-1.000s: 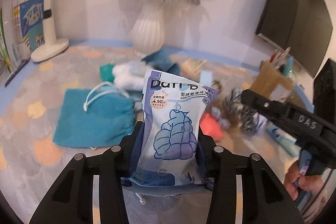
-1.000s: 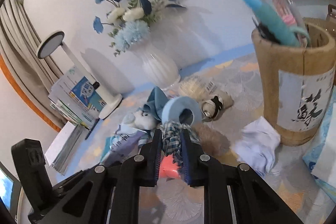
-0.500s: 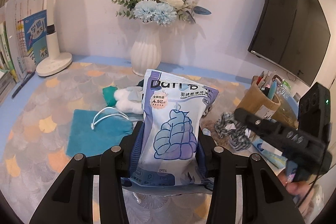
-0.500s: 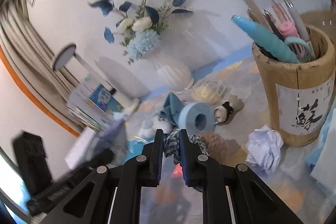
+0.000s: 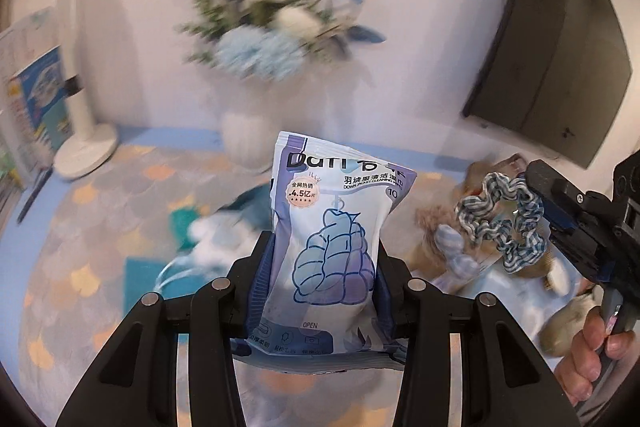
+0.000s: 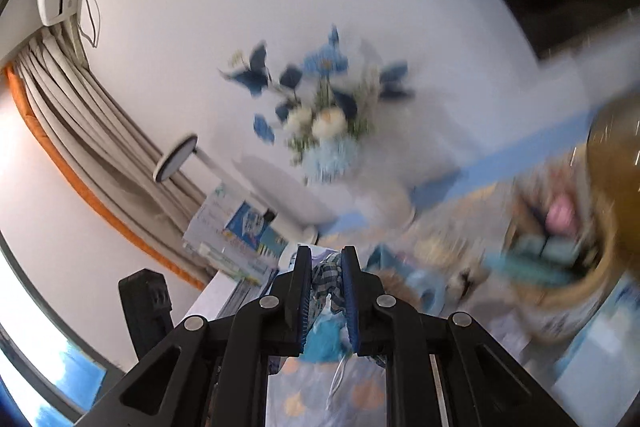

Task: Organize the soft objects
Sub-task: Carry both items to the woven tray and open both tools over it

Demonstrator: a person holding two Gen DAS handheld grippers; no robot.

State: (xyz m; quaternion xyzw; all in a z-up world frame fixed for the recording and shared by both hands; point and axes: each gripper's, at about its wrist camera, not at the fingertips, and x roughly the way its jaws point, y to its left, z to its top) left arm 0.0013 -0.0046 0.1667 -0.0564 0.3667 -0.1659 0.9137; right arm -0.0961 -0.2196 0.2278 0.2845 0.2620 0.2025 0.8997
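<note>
Carry | left gripper [image 5: 324,267] clamps wipes pouch [image 5: 334,251] | right gripper [image 6: 327,297] pinches checked scrunchie [image 5: 502,223] (dangling) | advice: hold both squeezes, clear flower vase [image 5: 244,131]

Bright, even indoor light fills both fisheye views, whose edges curve into dark rounded corners. Motion blur smears the blue and white flower bouquet [image 5: 276,27] and the patterned tabletop [image 5: 100,227]. The pale printed wipes packet [image 5: 332,247] stays sharp. Soft shadows fall on the white wall [image 6: 280,7].
</note>
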